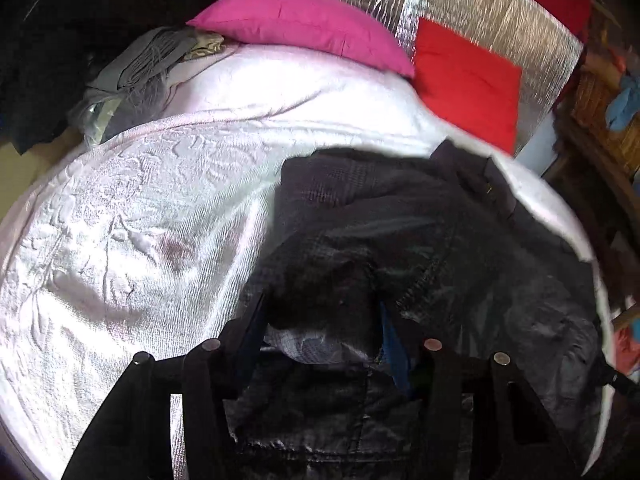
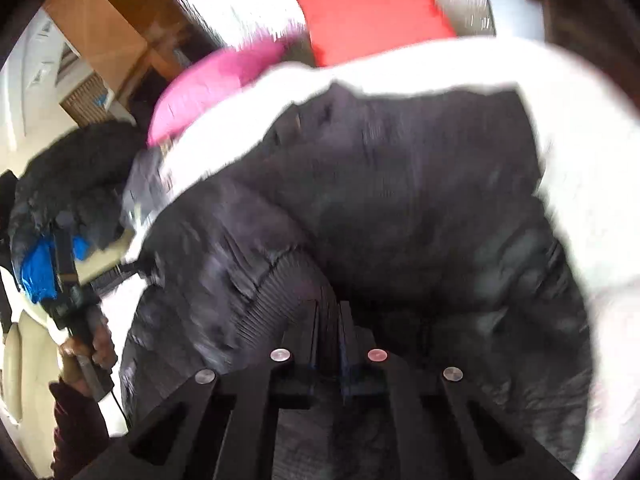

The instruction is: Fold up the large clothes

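The black jacket [image 1: 420, 240] lies rumpled on our white bedspread [image 1: 120, 240], below the pink pillow [image 1: 304, 24] and red pillow [image 1: 468, 84]. Our left gripper [image 1: 320, 312] has its jaws apart, a fold of jacket bunched between them. Our right gripper [image 2: 329, 312] is clamped on the ribbed cuff [image 2: 292, 280].

Your right gripper [image 2: 329, 316] points down and forward, its jaws pressed tight together on a ribbed cuff of dark fabric. Your left gripper [image 1: 320, 320] tilts steeply down too, jaws standing apart with dark cloth bunched between them. Off to the side in the right wrist view, your left hand [image 2: 90, 350] wraps around its gripper's handle, a dark red sleeve below it.
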The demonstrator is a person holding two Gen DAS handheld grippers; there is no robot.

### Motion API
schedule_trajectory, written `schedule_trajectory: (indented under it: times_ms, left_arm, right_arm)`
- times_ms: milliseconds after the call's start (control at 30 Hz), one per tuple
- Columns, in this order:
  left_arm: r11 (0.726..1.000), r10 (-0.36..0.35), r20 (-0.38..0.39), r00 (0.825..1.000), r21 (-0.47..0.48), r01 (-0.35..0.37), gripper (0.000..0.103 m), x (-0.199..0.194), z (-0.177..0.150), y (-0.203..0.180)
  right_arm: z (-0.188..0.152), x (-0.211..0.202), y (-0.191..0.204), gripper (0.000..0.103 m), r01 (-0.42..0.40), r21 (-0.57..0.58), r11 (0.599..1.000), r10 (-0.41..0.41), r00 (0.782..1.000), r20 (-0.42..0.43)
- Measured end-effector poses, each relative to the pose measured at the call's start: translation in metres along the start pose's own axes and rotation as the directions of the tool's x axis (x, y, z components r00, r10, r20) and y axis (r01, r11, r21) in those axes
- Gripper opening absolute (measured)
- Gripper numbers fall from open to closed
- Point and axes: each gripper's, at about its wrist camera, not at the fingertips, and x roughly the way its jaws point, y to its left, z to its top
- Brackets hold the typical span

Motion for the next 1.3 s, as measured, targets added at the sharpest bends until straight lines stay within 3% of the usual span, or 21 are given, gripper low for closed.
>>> schedule_trajectory:
  times_ms: [67, 133, 300, 367, 433, 500, 533, 567, 600, 633, 700, 733, 767, 800, 867, 933, 1000, 1133, 1300]
  left_arm:
    - [0.999, -0.040, 0.022, 0.999, -0.017, 0.040, 0.056, -0.007, 0.004, 0.001]
    - [1.000, -0.023, 0.067, 0.997, 0.007, 0.023, 0.056, -0.015, 0.008, -0.003]
    - [0.991, 0.031, 0.070, 0.997, 0.131, -0.040, 0.062, -0.010, 0.008, -0.019]
    - [0.987, 0.073, 0.037, 0.997, 0.143, -0.077, 0.064, 0.002, 0.004, -0.017]
    - [0.985, 0.125, -0.055, 0.991, 0.131, -0.117, 0.069, 0.023, -0.004, -0.010]
    - [0.990, 0.110, -0.102, 0.989, 0.103, -0.100, 0.070, 0.035, -0.011, -0.004]
    - [0.992, 0.102, -0.100, 0.990, 0.089, -0.093, 0.070, 0.033, -0.011, -0.002]
    - [0.992, 0.095, -0.090, 0.991, 0.088, -0.087, 0.070, 0.029, -0.010, -0.002]
    - [0.992, 0.091, -0.077, 0.993, 0.091, -0.083, 0.069, 0.024, -0.010, -0.003]
    - [0.992, 0.087, -0.062, 0.994, 0.094, -0.081, 0.069, 0.020, -0.009, -0.003]
    - [0.992, 0.082, -0.052, 0.995, 0.096, -0.077, 0.069, 0.016, -0.010, -0.002]
    - [0.993, 0.082, -0.054, 0.995, 0.095, -0.077, 0.069, 0.016, -0.010, -0.002]
    - [0.993, 0.084, -0.058, 0.995, 0.091, -0.079, 0.069, 0.016, -0.011, 0.000]
    - [0.993, 0.087, -0.060, 0.994, 0.087, -0.081, 0.069, 0.016, -0.012, 0.001]
    - [0.993, 0.088, -0.059, 0.994, 0.083, -0.083, 0.069, 0.015, -0.012, 0.000]
    - [0.992, 0.095, -0.049, 0.994, 0.087, -0.090, 0.069, 0.013, -0.011, 0.001]
    - [0.990, 0.100, -0.032, 0.994, 0.107, -0.096, 0.069, 0.010, -0.010, -0.003]
    - [0.987, 0.105, -0.021, 0.994, 0.124, -0.101, 0.069, 0.010, -0.008, -0.008]
    - [0.986, 0.097, 0.033, 0.995, 0.132, -0.100, 0.069, 0.002, -0.003, -0.014]
  right_arm:
    - [0.015, -0.019, 0.003, 0.009, -0.002, 0.000, 1.000, 0.002, 0.996, 0.087]
    - [0.030, -0.033, -0.004, 0.009, 0.011, 0.010, 1.000, -0.012, 0.988, 0.153]
    - [0.057, -0.021, -0.050, 0.009, 0.059, 0.138, 0.989, -0.084, 0.980, 0.181]
    - [0.062, -0.004, -0.070, 0.009, 0.068, 0.193, 0.979, -0.101, 0.982, 0.163]
    - [0.062, 0.010, -0.090, 0.012, 0.024, 0.292, 0.956, -0.070, 0.987, 0.146]
    - [0.062, 0.013, -0.106, 0.017, -0.028, 0.371, 0.928, -0.026, 0.990, 0.141]
    - [0.060, 0.012, -0.110, 0.032, -0.060, 0.403, 0.913, 0.000, 0.989, 0.147]
    - [0.059, 0.006, -0.113, 0.065, -0.096, 0.429, 0.898, 0.028, 0.986, 0.163]
    - [0.058, 0.001, -0.113, 0.082, -0.135, 0.430, 0.893, 0.062, 0.982, 0.179]
    - [0.056, -0.005, -0.111, 0.091, -0.162, 0.423, 0.891, 0.084, 0.977, 0.197]
    - [0.054, -0.014, -0.104, 0.090, -0.161, 0.380, 0.911, 0.084, 0.974, 0.211]
    - [0.054, -0.011, -0.099, 0.081, -0.154, 0.352, 0.923, 0.092, 0.978, 0.188]
    - [0.053, -0.004, -0.093, 0.066, -0.137, 0.329, 0.935, 0.094, 0.985, 0.143]
    - [0.051, 0.005, -0.088, 0.059, -0.083, 0.305, 0.949, 0.060, 0.995, 0.085]
    - [0.044, 0.024, -0.079, 0.027, 0.019, 0.259, 0.966, -0.015, 1.000, -0.016]
    - [0.042, 0.028, -0.072, 0.015, 0.049, 0.238, 0.970, -0.045, 0.999, -0.020]
    - [0.046, 0.017, -0.061, 0.012, 0.088, 0.203, 0.975, -0.095, 0.995, 0.024]
    - [0.059, -0.019, -0.052, 0.011, 0.106, 0.200, 0.974, -0.146, 0.970, 0.197]
    - [0.063, -0.003, -0.076, 0.011, 0.173, 0.260, 0.950, -0.228, 0.954, 0.197]
